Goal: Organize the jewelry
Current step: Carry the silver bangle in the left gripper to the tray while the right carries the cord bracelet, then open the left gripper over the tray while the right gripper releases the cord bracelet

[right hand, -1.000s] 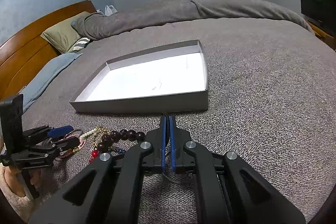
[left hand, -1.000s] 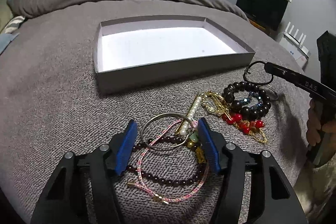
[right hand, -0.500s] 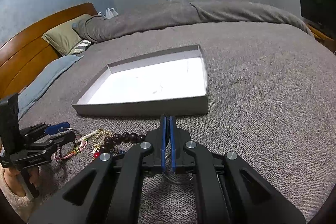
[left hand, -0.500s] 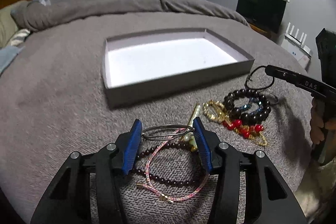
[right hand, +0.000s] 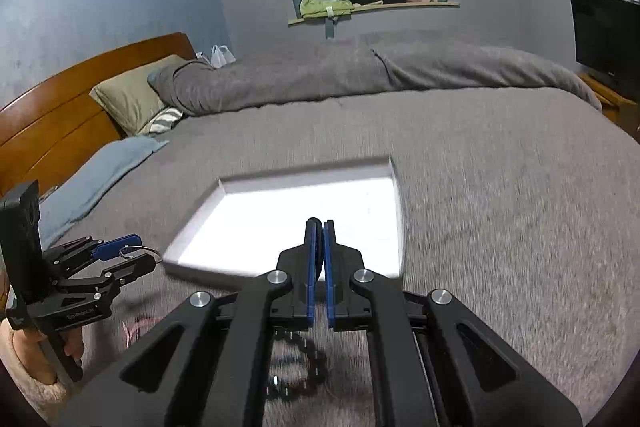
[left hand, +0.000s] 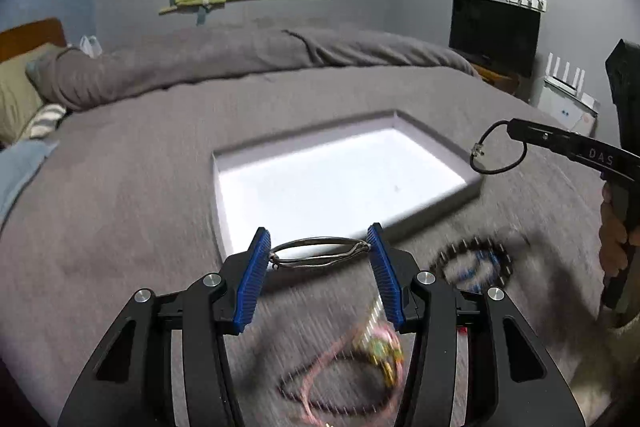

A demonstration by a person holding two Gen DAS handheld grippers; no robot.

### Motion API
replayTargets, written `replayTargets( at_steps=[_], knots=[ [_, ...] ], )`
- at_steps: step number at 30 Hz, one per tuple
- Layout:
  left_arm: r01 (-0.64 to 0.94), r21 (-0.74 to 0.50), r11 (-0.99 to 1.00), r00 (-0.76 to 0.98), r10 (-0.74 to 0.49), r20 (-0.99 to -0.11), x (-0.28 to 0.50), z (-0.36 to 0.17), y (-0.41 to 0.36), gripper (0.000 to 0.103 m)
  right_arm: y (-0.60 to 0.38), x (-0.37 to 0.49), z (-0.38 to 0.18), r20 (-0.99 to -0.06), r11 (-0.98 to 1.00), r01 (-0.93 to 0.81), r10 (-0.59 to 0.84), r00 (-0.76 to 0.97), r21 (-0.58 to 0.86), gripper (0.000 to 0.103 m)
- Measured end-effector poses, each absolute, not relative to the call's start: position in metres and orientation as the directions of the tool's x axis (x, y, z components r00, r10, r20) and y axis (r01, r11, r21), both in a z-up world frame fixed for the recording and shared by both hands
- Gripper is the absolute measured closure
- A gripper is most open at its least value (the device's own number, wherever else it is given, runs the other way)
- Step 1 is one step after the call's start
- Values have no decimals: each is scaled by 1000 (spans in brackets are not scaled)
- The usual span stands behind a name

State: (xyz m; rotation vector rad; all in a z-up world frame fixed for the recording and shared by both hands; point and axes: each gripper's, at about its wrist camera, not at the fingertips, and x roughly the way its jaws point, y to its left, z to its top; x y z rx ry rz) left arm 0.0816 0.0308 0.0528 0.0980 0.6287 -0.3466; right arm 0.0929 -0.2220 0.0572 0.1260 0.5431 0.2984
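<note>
- Ahead of my left gripper (left hand: 319, 259), just past its fingertips, lies the shallow grey cardboard tray with a white floor (left hand: 440, 143); its near wall sits directly under the held piece, so the coming move is, I judge, a short forward carry and release.
- My left gripper is part-open, its blue ribbed pads (left hand: 253, 281) pressed against opposite sides of a thin silver wire bangle (left hand: 320, 251). The bangle lies flat, spanning pad to pad crosswise, clear of the grey bedspread (left hand: 120, 195).
- My right gripper (right hand: 319, 239) is closed on a thin black cord loop (left hand: 498, 149). In the left wrist view the loop hangs off the tip over the tray's right corner.
- Both grippers are at the tray's near edge; I cannot tell which is nearer.
- Remaining pieces rest on the bedspread behind the tray: a dark beaded bracelet (left hand: 474, 263) and a pink cord bracelet (left hand: 348, 359), both blurred.
</note>
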Motion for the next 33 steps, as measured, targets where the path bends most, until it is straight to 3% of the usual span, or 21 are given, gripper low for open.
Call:
replayTargets(
  at_steps=[11, 19, 33],
  knots=[
    [276, -42, 960, 764, -246, -596, 174, 59, 32, 51, -214, 177, 43, -552, 954, -180, 287, 783, 241, 99],
    [267, 34, 963, 678, -163, -717, 239, 28, 24, 51, -219, 227, 14, -616, 947, -112, 283, 735, 301, 99],
    [241, 92, 966, 620, -80, -781, 257, -4, 22, 51, -216, 240, -11, -696, 969, -64, 216, 684, 238, 99]
  ],
)
